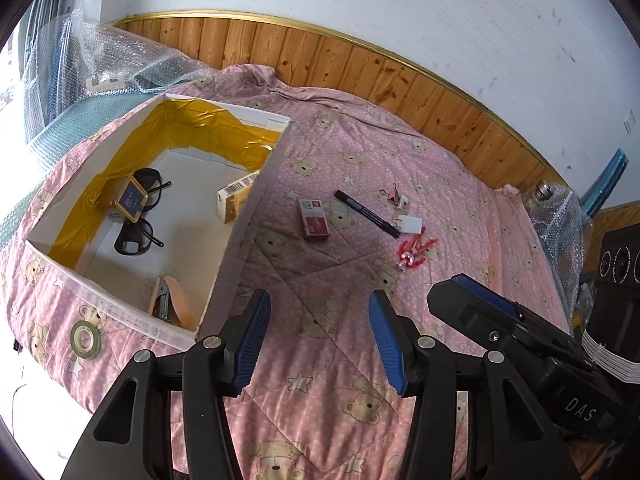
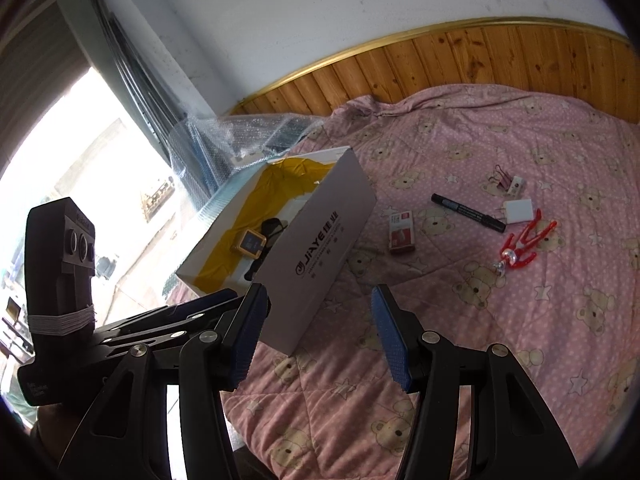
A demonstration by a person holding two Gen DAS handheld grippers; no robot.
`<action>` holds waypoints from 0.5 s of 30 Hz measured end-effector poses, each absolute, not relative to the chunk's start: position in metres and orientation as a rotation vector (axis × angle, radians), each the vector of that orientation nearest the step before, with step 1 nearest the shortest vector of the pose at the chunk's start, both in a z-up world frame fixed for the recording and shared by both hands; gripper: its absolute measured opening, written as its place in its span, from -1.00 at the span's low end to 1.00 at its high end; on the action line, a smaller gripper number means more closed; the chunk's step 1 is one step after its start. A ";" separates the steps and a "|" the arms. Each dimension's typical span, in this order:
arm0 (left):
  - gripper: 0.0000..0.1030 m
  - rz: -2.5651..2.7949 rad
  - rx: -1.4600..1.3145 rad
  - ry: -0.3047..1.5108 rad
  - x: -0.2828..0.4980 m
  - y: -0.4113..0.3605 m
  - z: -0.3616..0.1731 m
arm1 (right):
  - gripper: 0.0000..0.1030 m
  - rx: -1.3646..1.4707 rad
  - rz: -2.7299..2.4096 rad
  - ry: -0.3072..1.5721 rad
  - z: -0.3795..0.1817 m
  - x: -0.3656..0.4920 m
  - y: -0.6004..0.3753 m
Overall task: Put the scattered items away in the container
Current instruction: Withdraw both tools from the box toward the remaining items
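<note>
Left gripper (image 1: 316,340): we see its blue-padded jaws spread wide, nothing between them, hovering above the bed (image 1: 340,400) just off the near corner of the box (image 1: 240,216). Right gripper (image 2: 320,336): jaws likewise spread and empty, held over the quilt beside the box's printed side wall; in the left wrist view it juts in from the right edge, only one finger showing.

Largest first. We note the pink bear-print bed carrying everything. The white box, lined with yellow tape, holds sunglasses (image 1: 138,236), a small tin (image 1: 130,202), a barcoded carton (image 1: 236,200) and what may be a stapler (image 1: 170,300), half hidden by the near wall.

Loose on the quilt, well apart from the box: a black marker (image 1: 368,214), a red-and-white staple box (image 1: 314,219), a white plug (image 1: 410,225), a red toy figure (image 1: 416,250), binder clips (image 1: 392,194) too small for us to count. A green tape roll (image 1: 85,338) lies outside the box, at the near left.
</note>
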State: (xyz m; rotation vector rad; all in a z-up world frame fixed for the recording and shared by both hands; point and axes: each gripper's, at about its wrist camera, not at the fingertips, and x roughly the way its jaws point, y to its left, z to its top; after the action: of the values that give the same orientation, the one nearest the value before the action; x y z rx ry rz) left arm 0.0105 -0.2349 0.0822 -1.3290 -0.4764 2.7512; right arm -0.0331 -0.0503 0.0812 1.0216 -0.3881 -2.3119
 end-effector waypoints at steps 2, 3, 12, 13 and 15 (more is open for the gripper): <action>0.01 2.733 -1.334 -0.459 0.010 -0.226 0.080 | 0.12 1.029 -2.323 -0.410 0.077 -0.029 -0.041; 0.01 2.724 -1.336 -0.452 0.009 -0.221 0.079 | 0.11 1.034 -2.330 -0.423 0.075 -0.027 -0.035; 0.04 2.672 -1.345 -0.385 0.007 -0.188 0.073 | 0.07 1.071 -2.368 -0.493 0.060 -0.016 -0.001; 0.04 2.671 -1.346 -0.381 0.006 -0.185 0.072 | 0.07 1.074 -2.372 -0.495 0.060 -0.016 0.001; 0.04 2.664 -1.350 -0.377 0.005 -0.181 0.070 | 0.07 1.081 -2.375 -0.501 0.057 -0.015 0.005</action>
State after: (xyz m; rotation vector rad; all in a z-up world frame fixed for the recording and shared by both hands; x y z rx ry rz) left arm 0.0047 -0.1814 0.0701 -1.3503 -0.3766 2.6637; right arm -0.0145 0.0050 0.0568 1.0813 -0.5012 -2.3748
